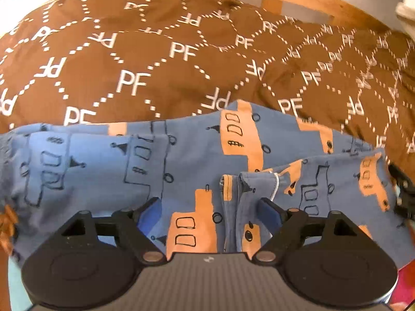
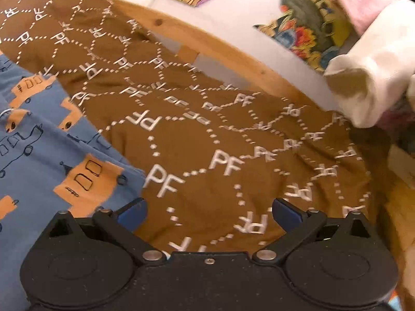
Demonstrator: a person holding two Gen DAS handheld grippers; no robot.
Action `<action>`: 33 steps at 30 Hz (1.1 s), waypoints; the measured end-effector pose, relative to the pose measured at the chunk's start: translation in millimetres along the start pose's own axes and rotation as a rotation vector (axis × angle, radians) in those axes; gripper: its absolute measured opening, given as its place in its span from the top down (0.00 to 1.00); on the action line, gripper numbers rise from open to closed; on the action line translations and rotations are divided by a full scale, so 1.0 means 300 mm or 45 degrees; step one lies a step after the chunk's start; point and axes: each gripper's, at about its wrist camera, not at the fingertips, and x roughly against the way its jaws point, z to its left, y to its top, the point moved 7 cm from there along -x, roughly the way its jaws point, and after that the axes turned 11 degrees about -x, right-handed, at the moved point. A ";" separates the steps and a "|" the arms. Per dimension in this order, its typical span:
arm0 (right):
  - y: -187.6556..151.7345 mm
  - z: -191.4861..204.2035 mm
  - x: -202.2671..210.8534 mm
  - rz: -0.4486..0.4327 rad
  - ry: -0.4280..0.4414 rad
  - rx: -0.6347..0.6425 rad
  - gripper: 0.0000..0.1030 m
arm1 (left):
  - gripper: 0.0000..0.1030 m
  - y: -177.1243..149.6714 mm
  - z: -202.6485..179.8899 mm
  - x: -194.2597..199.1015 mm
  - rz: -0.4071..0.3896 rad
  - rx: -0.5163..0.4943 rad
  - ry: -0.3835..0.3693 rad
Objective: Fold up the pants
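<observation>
Blue pants (image 1: 109, 171) printed with orange trucks lie folded on a brown bedspread (image 1: 155, 51) with white "PF" lettering. My left gripper (image 1: 210, 212) hangs open just above the pants, its blue pads (image 1: 149, 215) spread wide over a fold edge with a white drawstring (image 1: 275, 184); nothing is pinched. In the right wrist view the pants (image 2: 39, 160) lie at the left. My right gripper (image 2: 208, 213) is open over the bare bedspread (image 2: 220, 134) to the right of the pants, holding nothing. The right gripper's black tip (image 1: 404, 194) shows at the left view's right edge.
A wooden bed rail (image 2: 220, 51) runs along the far side of the bedspread, with a white wall and colourful patterned fabric (image 2: 311, 26) behind. Cream and pink folded cloths (image 2: 371, 72) are stacked at the upper right.
</observation>
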 end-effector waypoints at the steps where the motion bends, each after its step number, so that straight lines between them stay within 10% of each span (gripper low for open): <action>1: 0.006 0.003 0.017 -0.015 0.015 0.017 0.01 | 0.14 -0.005 0.004 0.013 -0.015 0.010 -0.013; 10: -0.029 0.182 0.208 0.138 0.535 0.242 0.01 | 0.02 -0.172 -0.038 0.045 0.057 -0.072 0.031; 19: -0.028 0.145 0.188 0.156 0.496 0.162 0.01 | 0.00 -0.194 -0.016 0.080 0.018 -0.029 0.066; 27: 0.034 0.133 0.222 -0.069 0.425 0.001 0.01 | 0.00 -0.217 0.069 0.219 -0.132 -0.055 0.285; 33: 0.035 0.203 0.223 -0.124 0.435 -0.030 0.01 | 0.00 -0.231 0.287 0.323 -0.282 0.197 0.499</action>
